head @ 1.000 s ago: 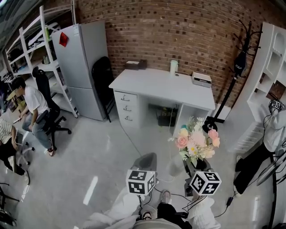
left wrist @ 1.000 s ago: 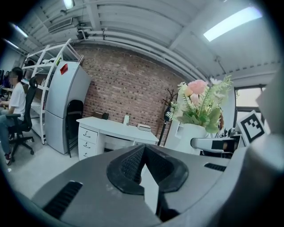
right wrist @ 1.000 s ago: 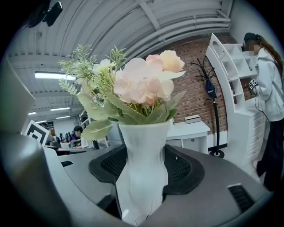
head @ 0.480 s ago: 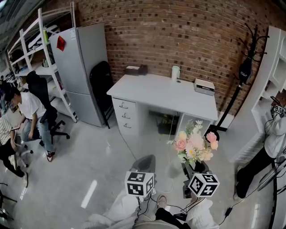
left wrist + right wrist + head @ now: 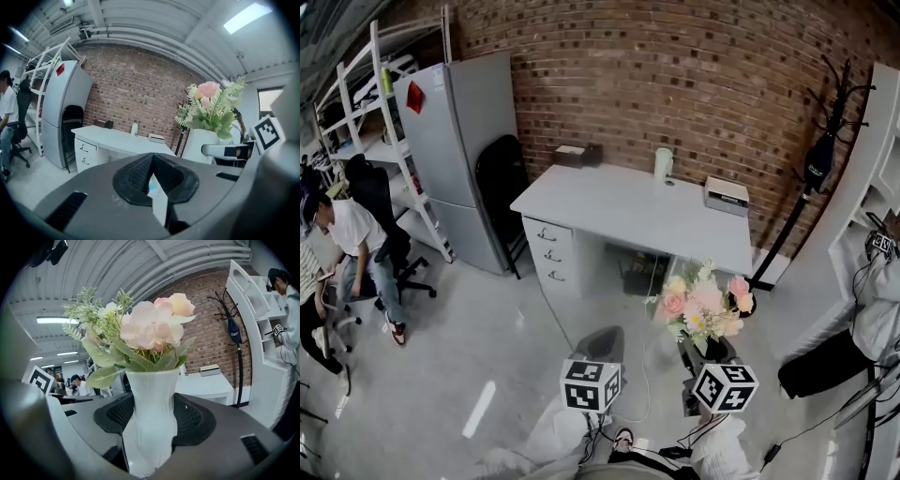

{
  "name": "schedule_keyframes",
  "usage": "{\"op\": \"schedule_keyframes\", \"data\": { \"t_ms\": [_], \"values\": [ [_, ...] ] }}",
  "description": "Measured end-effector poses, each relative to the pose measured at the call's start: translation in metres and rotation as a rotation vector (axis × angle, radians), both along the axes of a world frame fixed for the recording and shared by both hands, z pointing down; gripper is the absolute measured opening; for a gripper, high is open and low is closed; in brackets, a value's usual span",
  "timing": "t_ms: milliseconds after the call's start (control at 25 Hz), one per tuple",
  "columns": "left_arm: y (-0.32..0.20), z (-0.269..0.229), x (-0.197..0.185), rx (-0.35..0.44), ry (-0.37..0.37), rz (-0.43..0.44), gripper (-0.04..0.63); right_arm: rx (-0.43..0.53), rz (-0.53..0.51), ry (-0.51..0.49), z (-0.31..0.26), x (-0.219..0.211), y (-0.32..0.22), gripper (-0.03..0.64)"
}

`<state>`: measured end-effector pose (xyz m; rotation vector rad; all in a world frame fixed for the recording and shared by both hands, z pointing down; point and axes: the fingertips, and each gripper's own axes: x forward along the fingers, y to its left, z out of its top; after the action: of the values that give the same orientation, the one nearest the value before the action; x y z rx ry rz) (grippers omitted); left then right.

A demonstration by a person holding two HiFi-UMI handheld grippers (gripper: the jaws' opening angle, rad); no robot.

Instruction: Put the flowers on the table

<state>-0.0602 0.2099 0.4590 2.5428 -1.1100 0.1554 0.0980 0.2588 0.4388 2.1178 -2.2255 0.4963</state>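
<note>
Holding the flowers [image 5: 703,302] off the ground: one bouquet, pink and cream blooms with green leaves, carried upright above the floor just in front of the table [image 5: 619,208], not on it.

Head view: blooms hide most of the vase [image 5: 713,348]. Right gripper view shows it properly: one white ribbed vase [image 5: 151,425], flowers [image 5: 143,329] standing in it, right gripper [image 5: 152,423] with both black pads pressed onto its sides. Jaws as far apart as the vase is wide, firm hold.

Left gripper [image 5: 151,180]: pads together, nothing between them. Its view catches the bouquet [image 5: 212,105] and vase [image 5: 199,145] side-on, which the head view doesn't give.

Head view, grippers: two, left gripper [image 5: 605,341] and right gripper [image 5: 710,354] side by side, each with one marker cube.

Table is a white desk against the brick wall [image 5: 694,75]. On top: three things, a dark box [image 5: 577,155] at the back left, a pale cup [image 5: 663,163], a white box [image 5: 727,195] at the right. Three drawers [image 5: 547,255] in the left pedestal.

Around it: one grey fridge [image 5: 450,141], one black chair [image 5: 497,192] between fridge and desk, one coat stand [image 5: 818,150] at the right. One person in a white shirt [image 5: 347,234] at the left edge.
</note>
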Motion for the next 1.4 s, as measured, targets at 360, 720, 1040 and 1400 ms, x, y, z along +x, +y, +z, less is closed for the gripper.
{"op": "schedule_keyframes", "data": {
  "t_ms": [360,720,1040,1400],
  "values": [
    [-0.043,0.0,0.065,-0.003,-0.003,0.004,0.009,-0.002,-0.017,0.011,-0.003,0.065,-0.042,0.269],
    [-0.071,0.008,0.096,-0.008,-0.071,-0.012,0.009,-0.005,-0.016,-0.041,0.011,0.113,-0.073,0.268],
    [-0.092,0.002,0.103,-0.02,-0.071,-0.046,0.009,-0.019,-0.014,-0.075,0.017,0.13,-0.088,0.268],
    [-0.121,0.002,0.108,-0.008,-0.08,-0.035,0.009,-0.015,0.04,-0.091,0.024,0.149,-0.104,0.268]
  ]
}}
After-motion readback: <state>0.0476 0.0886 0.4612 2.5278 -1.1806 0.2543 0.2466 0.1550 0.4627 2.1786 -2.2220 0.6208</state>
